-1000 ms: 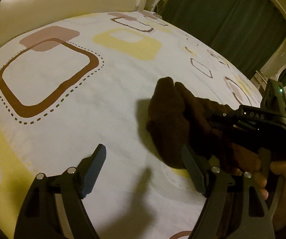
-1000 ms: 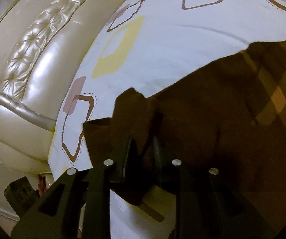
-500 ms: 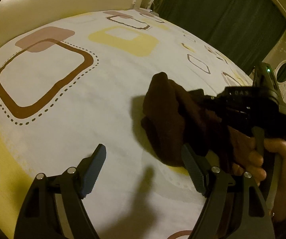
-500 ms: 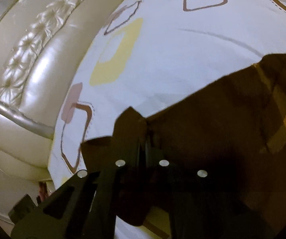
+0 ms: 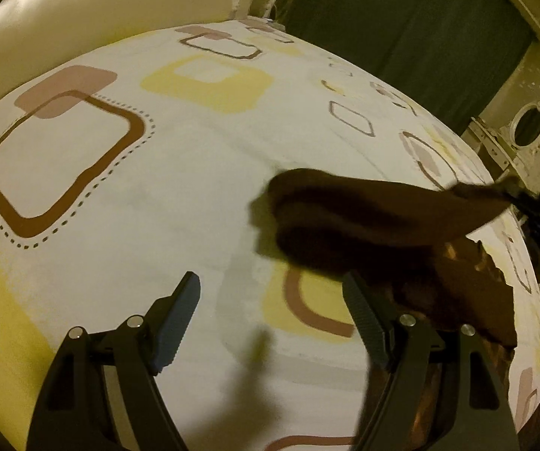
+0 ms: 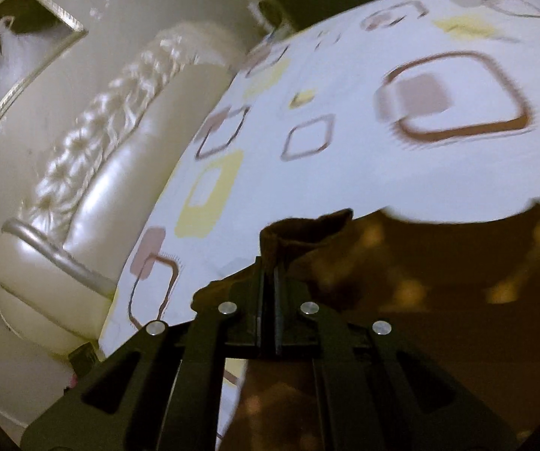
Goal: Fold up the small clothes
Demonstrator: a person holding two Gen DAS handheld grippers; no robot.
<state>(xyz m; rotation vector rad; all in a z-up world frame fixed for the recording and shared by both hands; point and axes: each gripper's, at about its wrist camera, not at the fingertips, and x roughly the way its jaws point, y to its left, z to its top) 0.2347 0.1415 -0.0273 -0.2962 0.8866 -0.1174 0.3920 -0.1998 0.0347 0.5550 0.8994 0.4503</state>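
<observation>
1. Nearest, the left gripper is seen with its jaws spread wide and nothing between them, held above the patterned bedsheet; no cloth is touched by it.
2. Just beyond its right finger, the dark brown garment is found – partly draped on the sheet, partly lifted and stretched toward the right edge of the left wrist view.
3. The right gripper is pressed together on a corner of that garment, a fold of cloth being pinched between the closed jaws (in the right wrist view the fabric rises just past the fingertips).
4. The garment is judged soft, light and limp: it sags between the pinched corner and the bed, so it can be expected to drape and bunch rather than hold a shape. It is best taken at an edge or corner – a second hold at the free rounded end near the left gripper would let it be spread flat.
5. A paler checked pattern is glimpsed on the lower part of the cloth, but dim light and blur leave it unclear; the kind of garment cannot be told.
6. Farthest, a padded cream headboard, a framed picture and a dark curtain are made out; the hand on the right gripper is cut off at the edge.
</observation>
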